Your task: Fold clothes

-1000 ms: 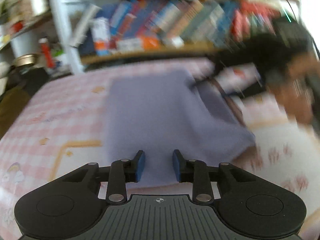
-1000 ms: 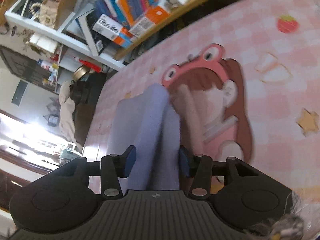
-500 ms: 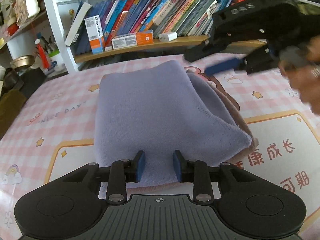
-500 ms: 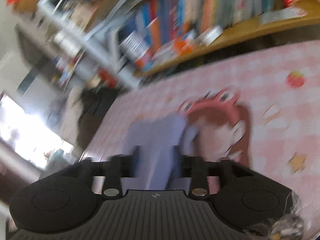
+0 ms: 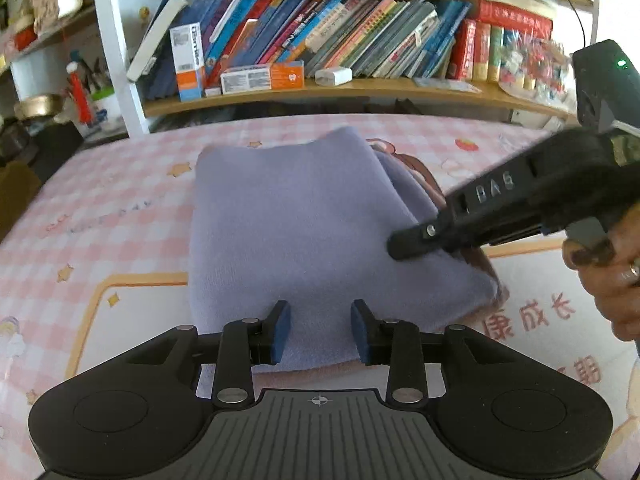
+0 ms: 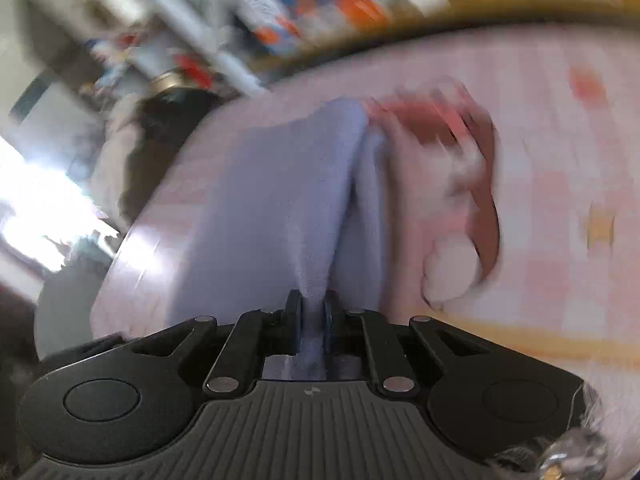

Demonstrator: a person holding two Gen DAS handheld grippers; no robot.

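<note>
A folded lavender garment [image 5: 304,224] lies on the pink checked table cover [image 5: 100,216], with a lower layer showing at its right side. My left gripper [image 5: 320,334] is open at the garment's near edge, its blue-padded fingers just above the cloth and holding nothing. My right gripper [image 6: 311,322] is shut on a pinched ridge of the lavender garment [image 6: 280,200]; the right wrist view is blurred. In the left wrist view the right gripper [image 5: 404,246] reaches in from the right onto the garment's right edge.
A shelf of books and boxes [image 5: 320,48] runs along the far side of the table. A white shelf post [image 5: 116,52] stands at the back left, with jars and clutter [image 5: 80,92] beside it. A cartoon print [image 6: 452,184] lies on the cover right of the garment.
My right gripper was open and swinging above the table; it has come down on the garment's right edge and closed on the cloth. My left gripper stays open at the near edge.
</note>
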